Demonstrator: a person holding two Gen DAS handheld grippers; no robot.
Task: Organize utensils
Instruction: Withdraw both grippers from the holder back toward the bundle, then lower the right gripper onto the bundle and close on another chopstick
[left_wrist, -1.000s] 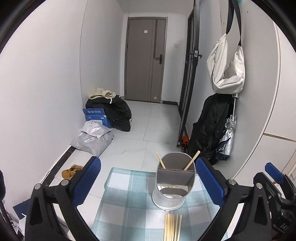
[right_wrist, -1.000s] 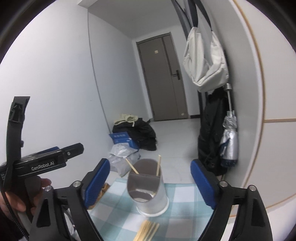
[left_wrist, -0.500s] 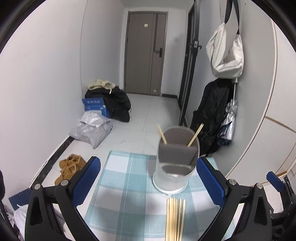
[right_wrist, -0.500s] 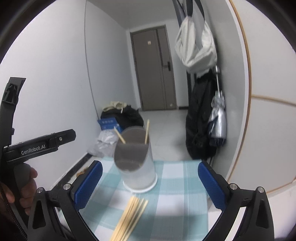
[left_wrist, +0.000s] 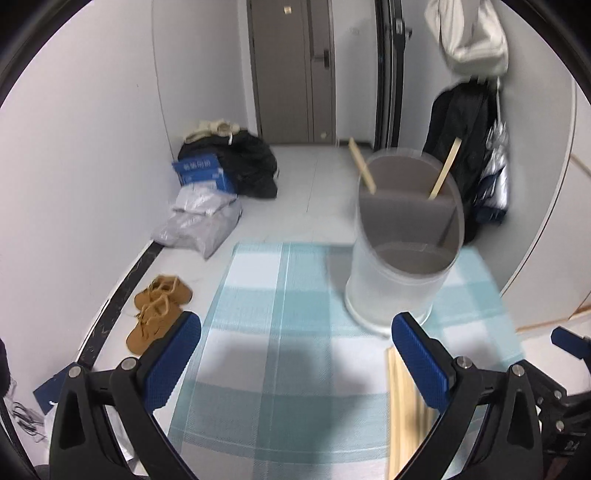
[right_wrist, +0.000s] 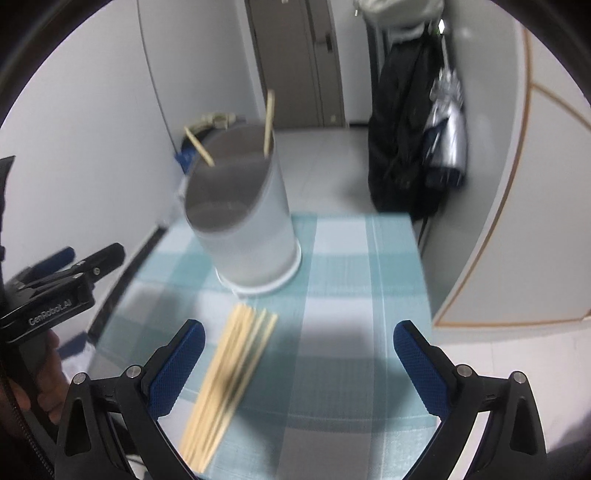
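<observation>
Two chopsticks already lean inside the frosted utensil holder (right_wrist: 245, 218), one toward the eleven o'clock side of its rim and one toward one o'clock, both in the far compartment behind a grey divider. The holder stands upright on the checked tablecloth (right_wrist: 354, 266) that covers the table.

The rest of the job lies flat: a bundle of loose chopsticks (right_wrist: 231, 373) rests on the cloth just on the near side of the holder, not touching it, fanning out slightly toward its far end. In the right wrist view the bundle runs from about seven o'clock up toward twelve, nearer the left pad than the right. In the left wrist view it lies at about five o'clock, partly hidden behind the right-hand finger.

The right hand-held gripper (right_wrist: 299, 354) has just been spreading its jaws; they now stand wide apart with nothing between the pads, above the cloth. The left hand-held gripper (left_wrist: 295, 354) is likewise spread wide and carries nothing; only bare cloth shows between its pads.

Judging from this, the step in hand is the approach to the loose bundle, before any pick. The next move would call for the right hand-held gripper to shift toward nine o'clock to centre over the sticks, come down to them and close across their width, taking few enough to hold firmly. Thin sticks lying flat on cloth may roll or slip.
</observation>
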